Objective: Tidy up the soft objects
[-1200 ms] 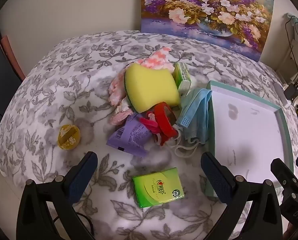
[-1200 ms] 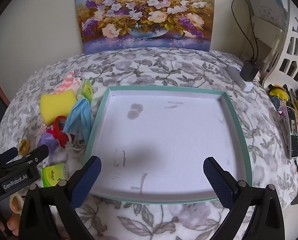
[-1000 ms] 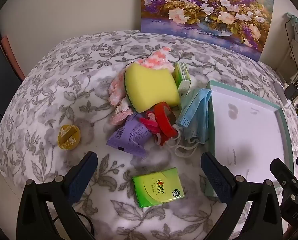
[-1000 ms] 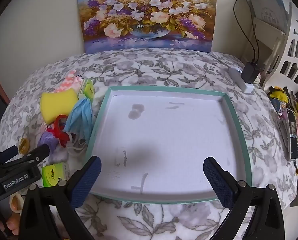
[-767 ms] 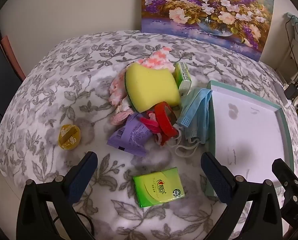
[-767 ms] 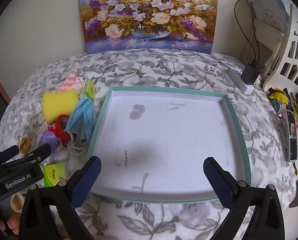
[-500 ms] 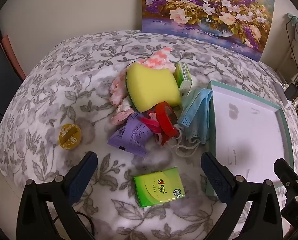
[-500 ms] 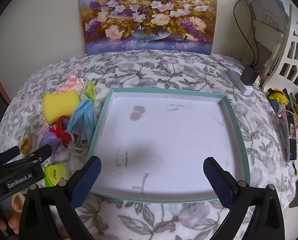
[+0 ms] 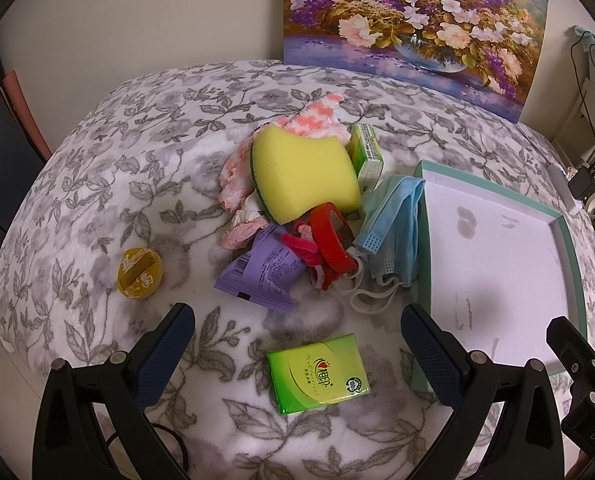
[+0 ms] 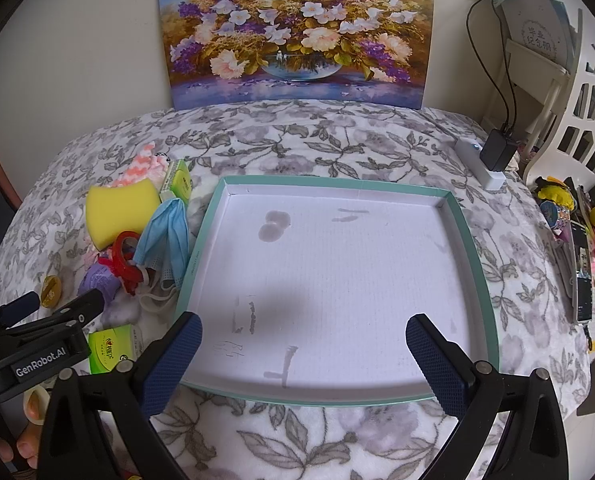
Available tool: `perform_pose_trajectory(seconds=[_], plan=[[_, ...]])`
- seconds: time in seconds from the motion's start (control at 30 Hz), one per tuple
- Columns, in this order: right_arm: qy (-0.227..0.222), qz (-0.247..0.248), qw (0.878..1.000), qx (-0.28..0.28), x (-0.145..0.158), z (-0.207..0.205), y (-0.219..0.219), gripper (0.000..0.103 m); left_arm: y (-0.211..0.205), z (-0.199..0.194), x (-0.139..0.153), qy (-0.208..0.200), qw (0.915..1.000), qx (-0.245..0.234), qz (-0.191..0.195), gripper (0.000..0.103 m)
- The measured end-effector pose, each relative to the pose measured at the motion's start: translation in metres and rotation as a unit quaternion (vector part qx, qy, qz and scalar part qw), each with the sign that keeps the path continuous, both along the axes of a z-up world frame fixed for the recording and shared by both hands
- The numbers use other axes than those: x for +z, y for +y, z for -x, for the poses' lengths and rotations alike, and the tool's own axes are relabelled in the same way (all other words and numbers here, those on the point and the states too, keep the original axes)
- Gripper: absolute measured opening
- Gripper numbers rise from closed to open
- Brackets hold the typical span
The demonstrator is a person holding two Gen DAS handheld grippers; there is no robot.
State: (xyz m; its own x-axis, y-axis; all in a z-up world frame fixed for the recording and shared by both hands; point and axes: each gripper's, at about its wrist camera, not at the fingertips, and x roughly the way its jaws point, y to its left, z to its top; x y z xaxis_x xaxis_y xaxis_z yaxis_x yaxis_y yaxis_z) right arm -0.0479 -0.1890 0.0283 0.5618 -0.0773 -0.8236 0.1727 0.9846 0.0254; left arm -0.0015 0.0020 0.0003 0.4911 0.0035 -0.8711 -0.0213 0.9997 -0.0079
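Left gripper point(image 9: 297, 344): jaws spread wide and holding nothing, hovering low over the flowered blanket point(image 9: 109, 184) with the green tissue pack point(image 9: 317, 372) lying between its fingers, untouched.
Right gripper point(image 10: 303, 346): also spread wide and empty, poised over the near edge of the teal-rimmed tray point(image 10: 473, 248), whose white floor holds nothing.
Tissue pack: light, squashy, in slick film; it will likely yield and may slide. A hold across its short sides, at mid-length, looks safest.
Pile: just left of the tray and beyond the tissue pack. A yellow sponge point(image 9: 303, 172) lies on a pink-and-white cloth point(image 9: 317, 116); a second green pack point(image 9: 365, 152) stands on edge beside the sponge.
Sponge: light and springy; a pinch across its narrow waist should do.
Blue face masks point(image 9: 393, 236): limp, draped against the tray's left rim, ear loops trailing; best bunched at the middle, or the loops may snag.
Purple sachet point(image 9: 263, 272): crinkly and slippery, partly under a red tape roll point(image 9: 331, 240) and pink ties.
Gold lid point(image 9: 139, 274): hard, set apart at the left, probably not among the soft things.
Change from the earlier frame: almost none. Both grippers stay open and empty, every item lies where it lay, and the views have shifted only slightly.
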Motion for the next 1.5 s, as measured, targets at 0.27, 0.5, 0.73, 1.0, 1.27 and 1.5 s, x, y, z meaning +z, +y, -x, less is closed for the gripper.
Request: perform_pose_trajectory(seconds=[0.27,0.5,0.73,1.0,1.27,1.5], plan=[[0.001,0.0,1.0,0.0,-0.0007,0.0,0.0001,0.103,0.0008,0.0003,-0.0023,0.002,1.0,0.0,-0.001,0.103],[0.005,0.0,1.0,-0.001,-0.0026,-0.0005,-0.0002,0.103,0.0006,-0.0015,-0.0037,0.007,1.0,0.001,-0.004,0.102],[0.007,0.002,1.0,0.0,-0.0041,-0.0015,0.0008,0.103,0.0005,-0.0022,-0.0038,0.008,1.0,0.0,-0.005,0.103],[0.008,0.002,1.0,-0.001,-0.0053,-0.0015,0.001,0.103,0.0005,-0.0019,-0.0039,0.008,1.0,0.0,-0.004,0.102],[0.008,0.001,1.0,-0.001,-0.0061,-0.0013,0.0009,0.103,0.0007,-0.0018,-0.0039,0.008,1.0,0.0,-0.005,0.103],[0.009,0.002,1.0,0.0,-0.0058,-0.0018,0.0012,0.103,0.0006,-0.0018,-0.0039,0.008,1.0,0.0,-0.005,0.102]])
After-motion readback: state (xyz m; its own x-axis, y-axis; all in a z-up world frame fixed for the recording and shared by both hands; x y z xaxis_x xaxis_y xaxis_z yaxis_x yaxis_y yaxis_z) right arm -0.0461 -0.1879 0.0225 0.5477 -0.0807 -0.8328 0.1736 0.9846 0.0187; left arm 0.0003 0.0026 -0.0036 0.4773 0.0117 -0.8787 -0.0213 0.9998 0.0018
